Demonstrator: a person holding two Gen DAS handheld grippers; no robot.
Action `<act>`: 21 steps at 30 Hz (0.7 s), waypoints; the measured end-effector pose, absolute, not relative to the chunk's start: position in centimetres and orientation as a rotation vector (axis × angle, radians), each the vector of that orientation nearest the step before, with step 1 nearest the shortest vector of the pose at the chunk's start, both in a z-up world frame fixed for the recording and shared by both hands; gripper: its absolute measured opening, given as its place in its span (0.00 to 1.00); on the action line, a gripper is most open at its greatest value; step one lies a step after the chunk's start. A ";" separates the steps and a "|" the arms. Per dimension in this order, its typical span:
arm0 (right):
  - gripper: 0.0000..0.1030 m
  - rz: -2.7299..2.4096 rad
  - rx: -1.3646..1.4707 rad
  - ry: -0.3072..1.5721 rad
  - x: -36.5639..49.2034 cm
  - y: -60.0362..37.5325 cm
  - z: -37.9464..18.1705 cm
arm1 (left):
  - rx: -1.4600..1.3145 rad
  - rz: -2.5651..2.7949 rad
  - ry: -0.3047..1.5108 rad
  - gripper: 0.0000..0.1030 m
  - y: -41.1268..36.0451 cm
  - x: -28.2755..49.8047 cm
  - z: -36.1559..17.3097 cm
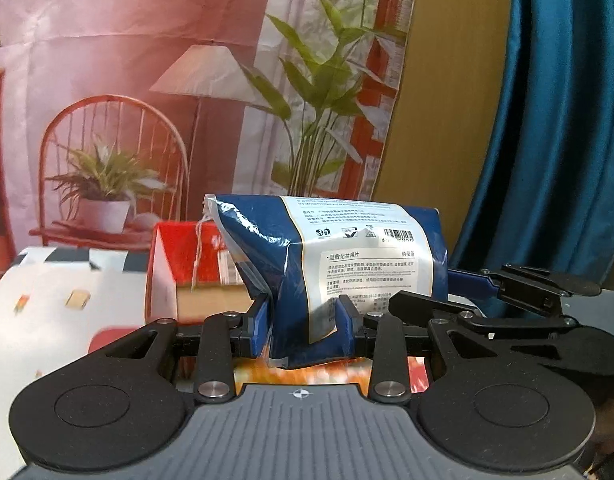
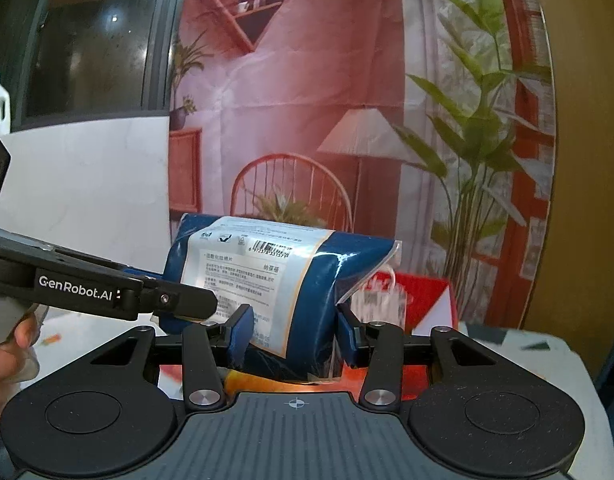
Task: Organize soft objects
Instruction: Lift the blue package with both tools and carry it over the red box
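Observation:
A soft blue and white packet of cotton pads (image 1: 339,256) is held in the air by both grippers. My left gripper (image 1: 305,326) is shut on its lower left end. My right gripper (image 2: 293,334) is shut on the same packet (image 2: 267,276), near its other end. In the left wrist view the right gripper's blue fingers (image 1: 467,282) reach in from the right against the packet. In the right wrist view the left gripper's arm (image 2: 107,292) comes in from the left. The packet's printed label and barcode face both cameras.
A red and white box (image 1: 179,268) stands behind the packet on a patterned tablecloth (image 1: 47,300); it also shows in the right wrist view (image 2: 423,300). A printed backdrop hangs behind. A blue curtain (image 1: 547,140) hangs at the right. An orange-red item lies below the packet.

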State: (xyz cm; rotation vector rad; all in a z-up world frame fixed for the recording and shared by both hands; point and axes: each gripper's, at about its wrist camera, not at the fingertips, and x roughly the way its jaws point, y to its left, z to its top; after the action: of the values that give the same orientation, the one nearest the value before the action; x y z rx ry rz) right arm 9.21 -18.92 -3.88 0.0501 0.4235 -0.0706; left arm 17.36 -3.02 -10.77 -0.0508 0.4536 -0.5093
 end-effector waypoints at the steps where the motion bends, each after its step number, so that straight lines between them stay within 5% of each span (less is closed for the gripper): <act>1: 0.40 -0.065 0.056 0.428 10.1 -19.6 -3.7 | -0.055 -0.515 0.457 0.36 -3.2 18.7 -10.4; 9: 0.42 -0.058 0.051 0.460 18.8 -24.6 -3.8 | -0.135 -0.520 0.566 0.36 -3.8 28.8 -10.0; 21: 0.42 -0.045 0.156 0.705 26.5 -29.5 -11.3 | -0.152 -0.484 0.836 0.36 -5.6 37.6 -16.1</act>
State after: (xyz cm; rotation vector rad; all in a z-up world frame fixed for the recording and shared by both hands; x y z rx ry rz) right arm 26.50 -29.49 -11.29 0.1561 0.7052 -0.0445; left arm 37.59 -5.59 -16.08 -0.1523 0.8358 -0.4840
